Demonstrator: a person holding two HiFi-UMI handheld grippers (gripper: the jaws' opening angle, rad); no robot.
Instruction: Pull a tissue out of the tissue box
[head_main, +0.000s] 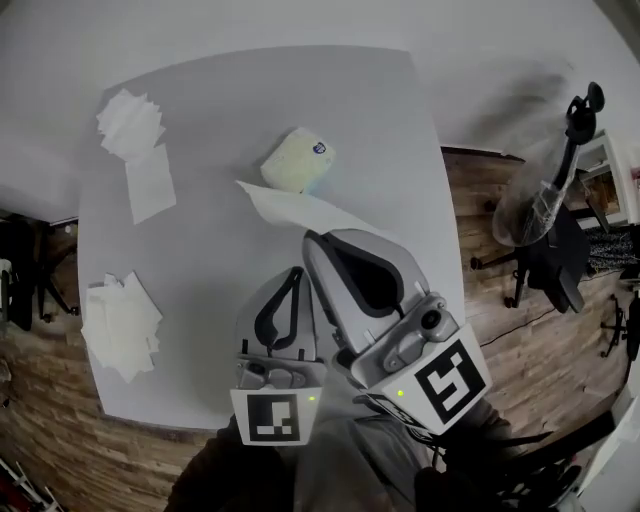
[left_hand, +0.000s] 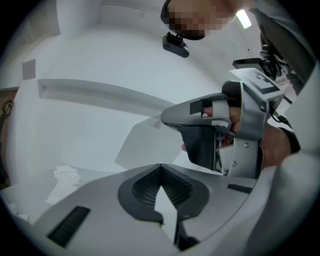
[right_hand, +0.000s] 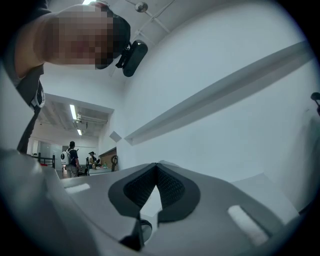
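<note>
Head view: a grey table (head_main: 230, 90) is shown from steeply above, with an office chair (head_main: 545, 235) on the wood floor to its right. The right gripper (head_main: 318, 240) is held over the table's near half, its jaws closed, apparently on one edge of a drawn tissue (head_main: 300, 208). The sheet slopes from the jaw tips back toward the tissue pack (head_main: 296, 160), so the grip is judged to serve the pull. Whether the sheet's far corner is free of the pack cannot be told. The left gripper (head_main: 297, 272) is held just beside the right one, nearer the table's front edge, with jaws closed on nothing, presumably parked clear of the sheet. Two heaps of loose tissues (head_main: 130, 122) (head_main: 120, 318) and a flat single sheet (head_main: 150, 183) lie along the table's left side, well apart from the pack. The pale yellow pack stands near the table's middle, within reach of both grippers. A small blue label (head_main: 320, 148) is seen on its end, too small to read. Black square markers (head_main: 452, 380) are carried on both gripper cubes, with no legible writing.
</note>
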